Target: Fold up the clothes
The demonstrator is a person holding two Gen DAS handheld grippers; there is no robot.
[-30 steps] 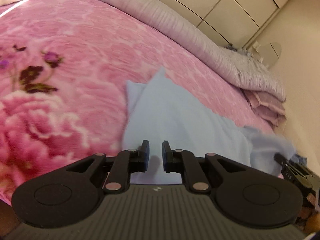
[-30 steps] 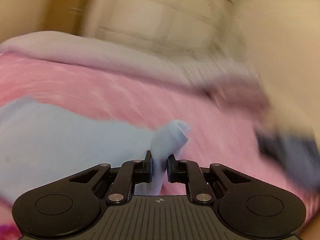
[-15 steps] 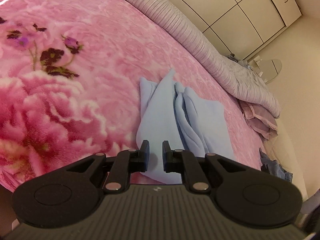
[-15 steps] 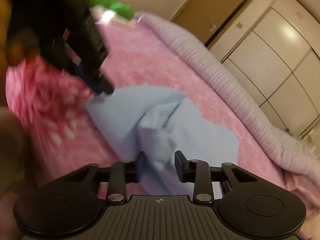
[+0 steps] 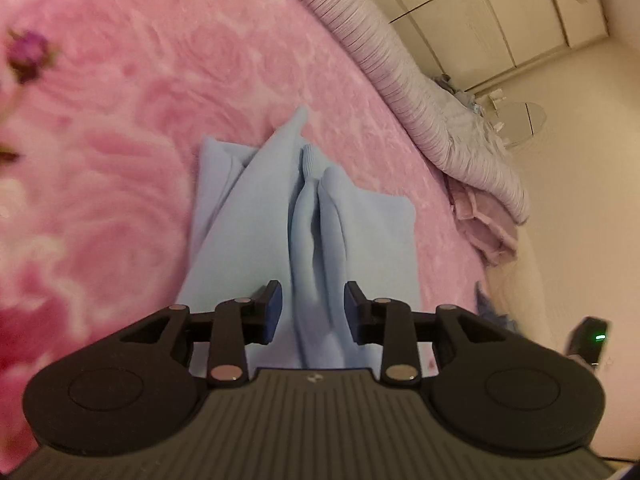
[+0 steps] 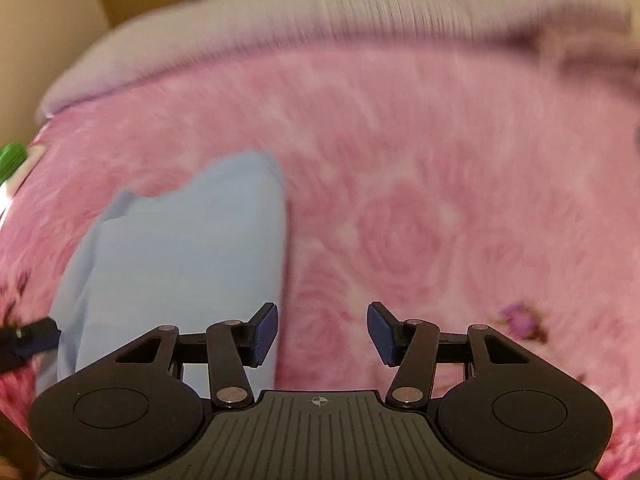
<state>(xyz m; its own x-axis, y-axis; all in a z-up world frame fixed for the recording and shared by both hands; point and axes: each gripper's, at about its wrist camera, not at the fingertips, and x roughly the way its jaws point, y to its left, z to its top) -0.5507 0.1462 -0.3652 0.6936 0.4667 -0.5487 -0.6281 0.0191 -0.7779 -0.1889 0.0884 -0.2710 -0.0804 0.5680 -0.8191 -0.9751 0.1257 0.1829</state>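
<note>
- Since half a second ago, both grippers have let go: the left gripper (image 5: 313, 307), which was nearly closed, now stands with its jaws apart, and the right gripper (image 6: 322, 332) has swung off the cloth and is wide apart over bare blanket, holding nothing.
- Half folded, the light blue garment (image 5: 256, 240) lies flat on the pink floral blanket (image 5: 120, 160), with two sleeve-like rolls (image 5: 316, 220) side by side along its middle.
- In the left wrist view the jaws stand one on each side of the near end of these rolls — I cannot tell if the pads touch the cloth.
- In the right wrist view the garment (image 6: 180, 248) is to the left of the gripper, and its straight folded edge runs up from beside the left finger; this view is blurred by motion.
- My judgement of the step: take new hold for the next fold.
- To do it well, pinch all layers at the near edge together, one gripper at each corner — a grip on the top layer only can pull the folded sleeves open.
- Lift low and lay the fold slowly, because the soft knit slides on the plush blanket.
- Beyond, a lilac quilt (image 5: 420, 92) lies along the far side of the bed.
</note>
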